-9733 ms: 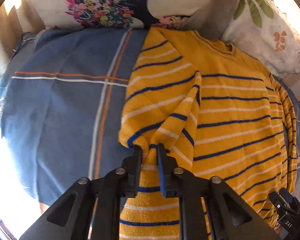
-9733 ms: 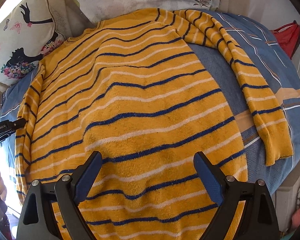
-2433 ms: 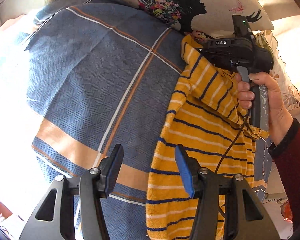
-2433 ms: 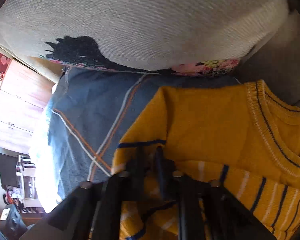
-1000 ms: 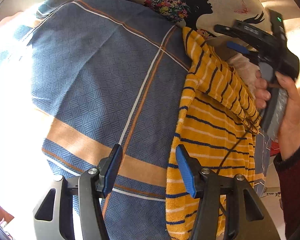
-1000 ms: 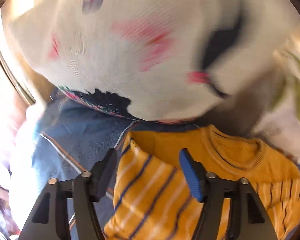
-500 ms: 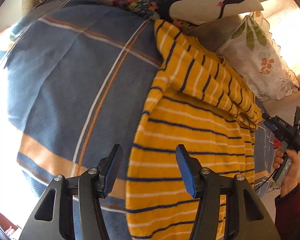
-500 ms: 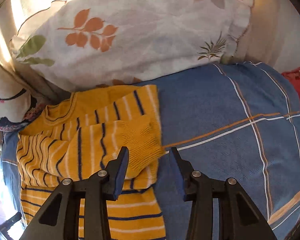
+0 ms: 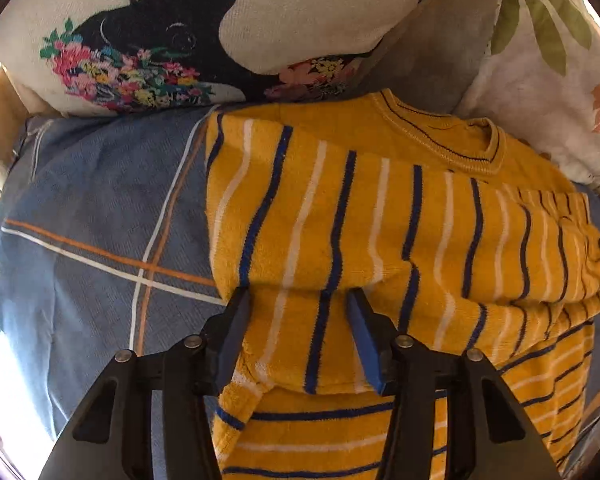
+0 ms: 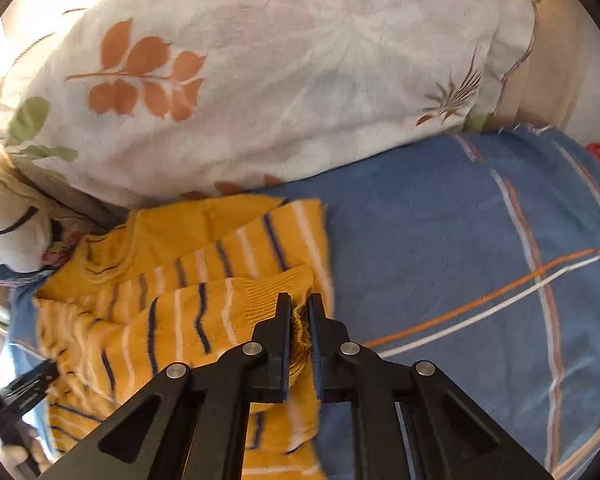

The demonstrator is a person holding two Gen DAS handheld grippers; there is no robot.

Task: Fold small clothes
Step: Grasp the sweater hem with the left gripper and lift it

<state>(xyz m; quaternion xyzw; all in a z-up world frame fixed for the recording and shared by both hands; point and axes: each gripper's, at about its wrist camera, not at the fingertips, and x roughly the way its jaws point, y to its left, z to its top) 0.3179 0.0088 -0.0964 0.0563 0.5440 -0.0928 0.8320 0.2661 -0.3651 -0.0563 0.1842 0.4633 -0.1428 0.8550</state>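
Our right gripper (image 10: pixel 299 308) has just closed on the sweater's (image 9: pixel 380 216) cuff, while our left gripper (image 9: pixel 298 304) seems open astride a fold on the blanket (image 9: pixel 100 200).

Your left claw (image 9: pixel 298 298) is matte black, with two angular arms spreading toward five and seven o'clock, triangular cut-outs in each, and round silver screws at the joints. Its fingers (image 9: pixel 364 336) carry blue pads on their inner faces. Your right claw (image 10: pixel 299 300) has the same black frame, silver screws and triangular cut-outs.
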